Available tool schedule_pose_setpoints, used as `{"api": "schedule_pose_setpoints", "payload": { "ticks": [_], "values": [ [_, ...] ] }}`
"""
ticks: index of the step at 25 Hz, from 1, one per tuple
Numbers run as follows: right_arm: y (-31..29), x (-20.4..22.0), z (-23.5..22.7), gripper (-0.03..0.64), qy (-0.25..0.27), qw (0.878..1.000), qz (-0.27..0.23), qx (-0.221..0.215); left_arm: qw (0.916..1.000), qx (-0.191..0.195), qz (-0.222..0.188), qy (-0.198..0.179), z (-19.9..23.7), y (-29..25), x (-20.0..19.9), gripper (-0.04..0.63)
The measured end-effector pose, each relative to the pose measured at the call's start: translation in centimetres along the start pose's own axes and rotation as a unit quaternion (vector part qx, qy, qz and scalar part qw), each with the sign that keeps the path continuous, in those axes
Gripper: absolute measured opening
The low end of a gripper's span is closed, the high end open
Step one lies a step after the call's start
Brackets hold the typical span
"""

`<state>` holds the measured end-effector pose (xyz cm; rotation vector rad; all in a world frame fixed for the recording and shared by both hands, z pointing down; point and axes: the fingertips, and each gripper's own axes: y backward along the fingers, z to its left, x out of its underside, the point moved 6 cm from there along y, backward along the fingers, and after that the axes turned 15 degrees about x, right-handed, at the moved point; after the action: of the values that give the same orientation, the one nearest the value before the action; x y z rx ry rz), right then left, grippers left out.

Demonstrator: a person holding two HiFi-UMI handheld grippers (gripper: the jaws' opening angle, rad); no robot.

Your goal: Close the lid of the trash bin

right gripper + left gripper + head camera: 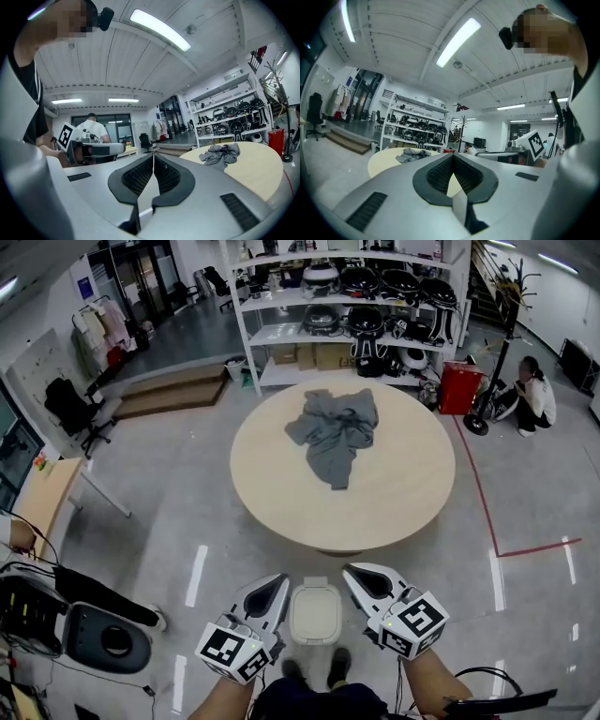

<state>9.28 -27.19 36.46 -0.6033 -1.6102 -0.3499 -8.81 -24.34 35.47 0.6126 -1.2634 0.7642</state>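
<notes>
Floor level first, far left of the head view: a black office chair [70, 407] at upper left and a dark rounded machine [108, 643] in the lower left corner.

Moving right, the left gripper [277, 582] comes in at the bottom of the frame. Its marker cube faces the camera and its tips point up the picture. In the left gripper view the ribbed pads [440, 174] meet edge to edge — closed tight, nothing between them.

Dead centre at the bottom sits the trash bin [315, 613], white, standing on the floor between the two grippers. It is just above the person's shoes [314, 669] and just below the near edge of the round surface [403, 512]. Its lid [315, 607] lies flat across the top, down as far as the head view shows.

On the other side of the bin is the right gripper [353, 573], mirroring its partner with its cube toward the camera. The right gripper view shows its pads [166, 176] drawn together as well — empty, gripping nothing.

Further up the frame, a crumpled grey cloth [335, 432] lies on the far half of the round surface. Behind it stands a white shelf rack [281, 334] loaded with dark gear. To the right of the rack are a red container [459, 387] and, at the upper right edge, a person [536, 395] sitting low on the floor.
</notes>
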Motion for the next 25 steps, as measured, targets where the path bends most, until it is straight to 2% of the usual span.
{"api": "schedule_pose_setpoints", "payload": {
  "ticks": [3, 8, 12, 20, 25],
  "values": [
    [1.3, -0.1, 0.7, 0.014, -0.004, 1.0, 0.003, 0.009, 1.0, 0.001, 0.008, 0.004, -1.2, 1.0, 0.3, 0.0],
    [4.7, -0.8, 4.9, 0.014, 0.002, 1.0, -0.003, 0.021, 0.9999, 0.007, 0.007, -0.002, -4.2, 5.0, -0.5, 0.0],
    [7.8, 0.8, 9.5, 0.014, 0.001, 0.999, -0.011, 0.034, 0.9995, 0.01, 0.012, -0.028, -7.1, 9.8, 0.9, 0.0],
    [14.7, 4.5, 19.5, 0.014, -0.004, 0.998, 0.007, 0.056, 0.9994, 0.03, 0.004, -0.014, -12.4, 19.7, 3.1, 0.0],
    [19.1, 2.2, 24.0, 0.014, 0.012, 0.998, 0.01, 0.06, 0.9994, 0.03, 0.005, -0.019, -16.1, 23.4, 0.7, 0.0]
  ]
}}
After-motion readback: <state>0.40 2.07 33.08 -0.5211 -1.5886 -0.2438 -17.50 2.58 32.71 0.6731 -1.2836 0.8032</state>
